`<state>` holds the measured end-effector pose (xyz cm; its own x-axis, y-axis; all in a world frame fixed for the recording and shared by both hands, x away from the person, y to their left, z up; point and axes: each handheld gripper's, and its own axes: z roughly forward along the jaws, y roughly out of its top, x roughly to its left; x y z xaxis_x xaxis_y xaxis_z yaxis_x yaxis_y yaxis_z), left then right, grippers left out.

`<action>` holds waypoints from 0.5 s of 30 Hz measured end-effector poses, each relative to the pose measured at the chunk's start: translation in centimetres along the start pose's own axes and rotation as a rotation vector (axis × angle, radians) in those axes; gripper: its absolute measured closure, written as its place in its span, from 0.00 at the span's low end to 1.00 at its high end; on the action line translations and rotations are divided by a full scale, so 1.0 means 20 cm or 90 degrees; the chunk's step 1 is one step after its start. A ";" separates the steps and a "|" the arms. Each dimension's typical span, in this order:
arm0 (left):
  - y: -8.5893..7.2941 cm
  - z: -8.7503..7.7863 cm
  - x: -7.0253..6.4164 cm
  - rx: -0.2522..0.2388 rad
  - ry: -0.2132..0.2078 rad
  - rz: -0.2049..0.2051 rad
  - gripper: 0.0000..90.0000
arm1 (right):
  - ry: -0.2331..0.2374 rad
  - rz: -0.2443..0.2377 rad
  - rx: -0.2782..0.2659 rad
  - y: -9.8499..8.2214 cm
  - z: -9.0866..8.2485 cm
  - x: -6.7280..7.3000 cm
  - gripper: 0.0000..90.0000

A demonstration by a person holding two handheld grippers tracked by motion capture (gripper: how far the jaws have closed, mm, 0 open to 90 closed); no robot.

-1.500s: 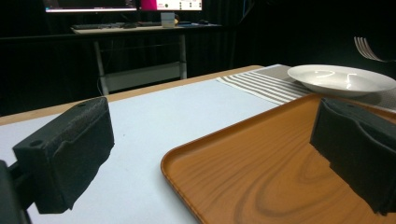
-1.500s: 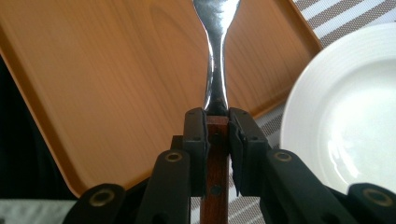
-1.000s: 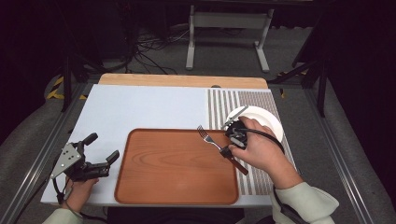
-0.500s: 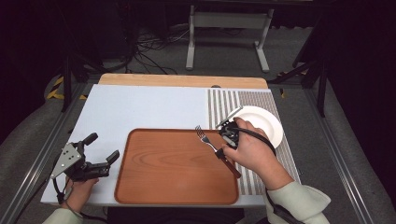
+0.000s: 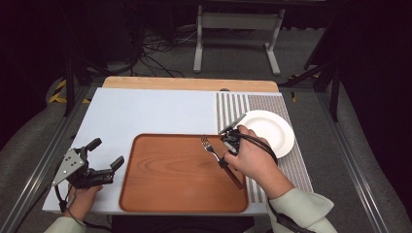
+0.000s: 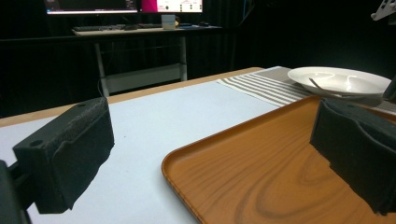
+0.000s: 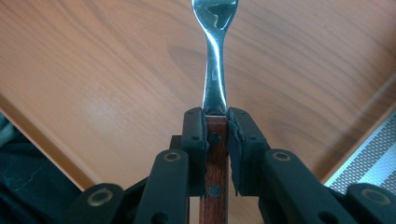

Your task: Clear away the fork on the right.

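Observation:
A fork (image 5: pixel 213 148) with a brown wooden handle hangs over the right part of the wooden tray (image 5: pixel 170 179), tines pointing to the far left. My right gripper (image 5: pixel 226 154) is shut on its handle, under the person's hand. In the right gripper view both jaws clamp the fork's handle (image 7: pixel 215 158) just below the metal neck, with the tray (image 7: pixel 93 70) beneath. My left gripper (image 5: pixel 107 153) rests open near the table's front left, beside the tray's left edge. Its wide-apart jaws frame the tray corner (image 6: pixel 224 168) in the left gripper view (image 6: pixel 215 154).
A white plate (image 5: pixel 272 128) sits on a striped mat (image 5: pixel 233 104) right of the tray; it also lies far right in the left gripper view (image 6: pixel 345 81). The pale blue tabletop (image 5: pixel 145 111) lies behind the tray, with a wooden strip (image 5: pixel 189 83) at the far edge.
My right gripper has carried the fork a little to the left, away from the plate and further over the tray. The left gripper has not moved.

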<state>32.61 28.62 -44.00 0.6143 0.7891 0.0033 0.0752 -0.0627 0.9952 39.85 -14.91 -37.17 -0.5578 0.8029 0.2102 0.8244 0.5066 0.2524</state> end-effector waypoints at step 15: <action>0.00 0.00 0.00 -0.001 -0.001 -0.007 0.00 | -0.005 0.058 0.035 0.00 0.09 -0.02 0.86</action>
<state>32.60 28.51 -44.04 0.6152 0.7884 -0.0076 0.0804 -0.0531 0.9953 40.18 -14.60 -38.97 -0.4801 0.8486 0.2220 0.8755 0.4481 0.1807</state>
